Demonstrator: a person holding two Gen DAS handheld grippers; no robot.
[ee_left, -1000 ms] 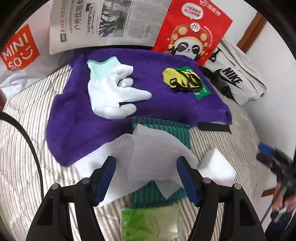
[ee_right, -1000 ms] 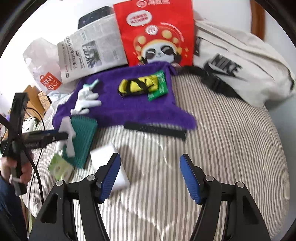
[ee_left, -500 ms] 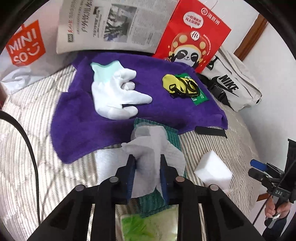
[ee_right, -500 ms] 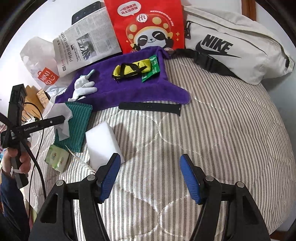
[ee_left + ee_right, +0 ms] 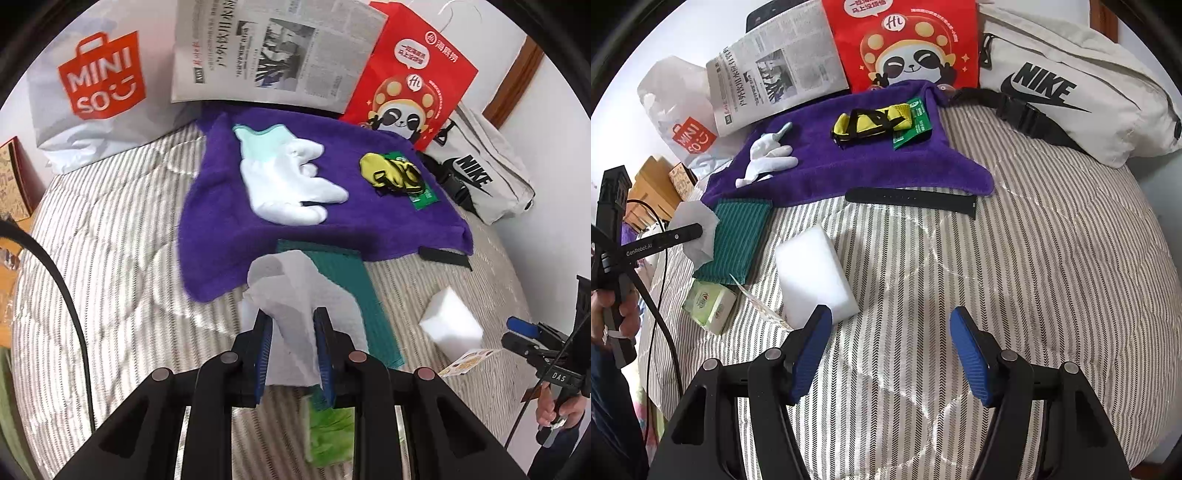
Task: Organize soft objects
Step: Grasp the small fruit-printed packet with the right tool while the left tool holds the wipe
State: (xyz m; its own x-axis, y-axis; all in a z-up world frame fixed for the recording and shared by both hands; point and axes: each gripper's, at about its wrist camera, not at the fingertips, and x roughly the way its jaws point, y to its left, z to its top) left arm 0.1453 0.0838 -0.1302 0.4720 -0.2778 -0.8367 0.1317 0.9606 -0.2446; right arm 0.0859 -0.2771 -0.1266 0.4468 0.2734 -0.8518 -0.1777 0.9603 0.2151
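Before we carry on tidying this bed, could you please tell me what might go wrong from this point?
1. The left gripper is closing on a thin white tissue bunched between its pads; pulling hard could tear it or let it slip out.
2. The tissue hangs over the green cloth, so its loose edge may drag that cloth along.
3. The open right gripper sits beside the white sponge and could nudge it.

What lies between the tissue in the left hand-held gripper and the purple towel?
Nothing visible blocks it. The left hand-held gripper is closing on the white tissue, held above the green cloth. The purple towel begins right beyond; its near part is bare, with the white glove farther back.
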